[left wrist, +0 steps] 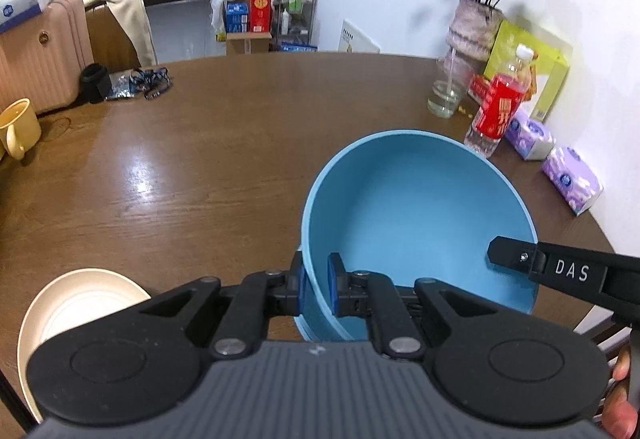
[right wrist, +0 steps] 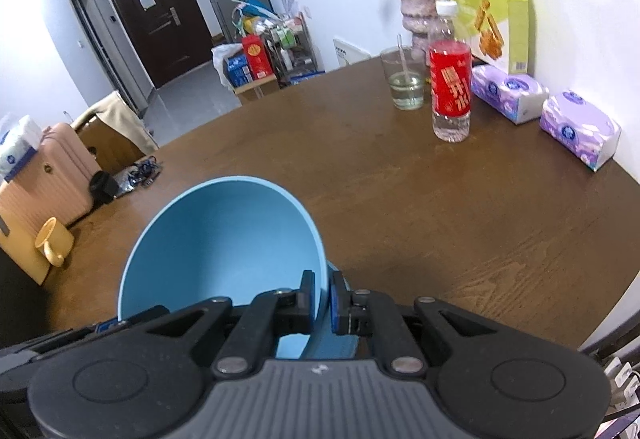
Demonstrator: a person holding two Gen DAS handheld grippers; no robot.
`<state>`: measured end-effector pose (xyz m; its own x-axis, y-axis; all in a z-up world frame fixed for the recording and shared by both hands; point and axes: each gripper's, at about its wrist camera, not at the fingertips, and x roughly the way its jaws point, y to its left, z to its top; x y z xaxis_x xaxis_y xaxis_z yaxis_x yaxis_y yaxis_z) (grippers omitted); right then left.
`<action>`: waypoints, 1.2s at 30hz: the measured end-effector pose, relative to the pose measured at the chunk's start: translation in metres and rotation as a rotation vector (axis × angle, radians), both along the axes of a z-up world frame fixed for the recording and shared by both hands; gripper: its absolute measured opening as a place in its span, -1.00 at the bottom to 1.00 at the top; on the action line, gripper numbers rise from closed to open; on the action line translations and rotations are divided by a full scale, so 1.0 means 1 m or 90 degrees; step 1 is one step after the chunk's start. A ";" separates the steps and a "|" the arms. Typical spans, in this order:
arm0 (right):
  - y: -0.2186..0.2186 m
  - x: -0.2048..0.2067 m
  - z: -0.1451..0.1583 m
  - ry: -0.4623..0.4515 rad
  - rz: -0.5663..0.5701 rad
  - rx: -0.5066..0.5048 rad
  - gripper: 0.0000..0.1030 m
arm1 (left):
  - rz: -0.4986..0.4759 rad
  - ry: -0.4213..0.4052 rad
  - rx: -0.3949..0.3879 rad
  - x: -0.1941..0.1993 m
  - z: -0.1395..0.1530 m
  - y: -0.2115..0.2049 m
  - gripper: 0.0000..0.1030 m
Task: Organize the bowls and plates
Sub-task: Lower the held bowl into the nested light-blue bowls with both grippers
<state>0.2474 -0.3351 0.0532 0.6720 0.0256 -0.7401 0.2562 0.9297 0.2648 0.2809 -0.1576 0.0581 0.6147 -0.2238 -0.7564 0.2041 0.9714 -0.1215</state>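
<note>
Brown table [left wrist: 200, 159], cream plate [left wrist: 80, 299] near edge. Left tool [left wrist: 316, 287] & right tool [right wrist: 320, 299] each pinch blue bowl's [left wrist: 408, 207] rim, probably for steady carry.

**Right tool clamped on the blue bowl's rim**

My right tool [right wrist: 320, 299] pinches the near-right rim of the blue bowl [right wrist: 224, 251], one pad inside, one outside. The bowl tilts above the brown worktop [right wrist: 420, 207]. Farther back stand a red-labelled water bottle [right wrist: 450, 79] and a glass [right wrist: 406, 79].
</note>
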 end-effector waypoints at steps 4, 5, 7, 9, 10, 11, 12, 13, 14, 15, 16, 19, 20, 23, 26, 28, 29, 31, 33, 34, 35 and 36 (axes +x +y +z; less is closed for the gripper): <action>-0.003 0.005 -0.011 0.016 0.011 -0.005 -0.87 | 0.004 0.008 0.014 0.002 -0.010 -0.006 -0.78; -0.003 0.004 -0.013 0.019 0.014 -0.006 -0.86 | 0.005 0.011 0.017 0.003 -0.012 -0.007 -0.78; -0.004 0.006 -0.017 0.024 0.019 -0.008 -0.86 | 0.007 0.016 0.024 0.004 -0.016 -0.009 -0.78; -0.003 0.007 -0.020 0.028 0.023 -0.012 -0.86 | 0.008 0.021 0.032 0.005 -0.020 -0.012 -0.77; -0.003 0.008 -0.021 0.031 0.025 -0.014 -0.86 | 0.009 0.023 0.036 0.005 -0.022 -0.013 -0.77; -0.003 0.008 -0.022 0.033 0.026 -0.015 -0.86 | 0.010 0.023 0.039 0.005 -0.023 -0.015 -0.77; -0.003 0.009 -0.023 0.034 0.027 -0.016 -0.86 | 0.011 0.024 0.042 0.006 -0.025 -0.017 -0.77; -0.004 0.009 -0.025 0.036 0.029 -0.017 -0.86 | 0.011 0.025 0.044 0.006 -0.026 -0.017 -0.77; -0.003 0.010 -0.026 0.037 0.031 -0.018 -0.86 | 0.013 0.025 0.046 0.007 -0.027 -0.017 -0.77; -0.003 0.011 -0.027 0.038 0.033 -0.019 -0.86 | 0.014 0.027 0.048 0.008 -0.028 -0.018 -0.77; -0.003 0.012 -0.028 0.040 0.035 -0.021 -0.86 | 0.014 0.028 0.050 0.009 -0.029 -0.018 -0.77; 0.000 0.014 -0.032 0.046 0.042 -0.030 -0.86 | 0.018 0.035 0.056 0.012 -0.034 -0.020 -0.77; 0.000 0.015 -0.033 0.047 0.044 -0.032 -0.86 | 0.019 0.037 0.057 0.013 -0.036 -0.021 -0.77; 0.001 0.018 -0.036 0.053 0.050 -0.041 -0.86 | 0.021 0.041 0.061 0.015 -0.040 -0.022 -0.77; 0.002 0.020 -0.038 0.058 0.055 -0.049 -0.86 | 0.022 0.039 0.063 0.016 -0.040 -0.022 -0.77; 0.004 0.021 -0.039 0.058 0.058 -0.056 -0.86 | 0.023 0.038 0.064 0.016 -0.040 -0.022 -0.77; 0.004 0.021 -0.039 0.058 0.059 -0.056 -0.86 | 0.023 0.038 0.066 0.016 -0.041 -0.023 -0.77; 0.004 0.021 -0.039 0.059 0.062 -0.058 -0.86 | 0.022 0.037 0.072 0.016 -0.041 -0.024 -0.78; 0.004 0.022 -0.039 0.059 0.064 -0.059 -0.86 | 0.019 0.034 0.079 0.014 -0.041 -0.027 -0.75; 0.004 0.022 -0.039 0.059 0.064 -0.059 -0.85 | 0.017 0.032 0.083 0.014 -0.041 -0.028 -0.73; 0.004 0.022 -0.039 0.059 0.064 -0.059 -0.85 | 0.016 0.030 0.088 0.013 -0.041 -0.029 -0.73; 0.004 0.022 -0.039 0.059 0.064 -0.060 -0.85 | 0.017 0.028 0.091 0.013 -0.041 -0.030 -0.71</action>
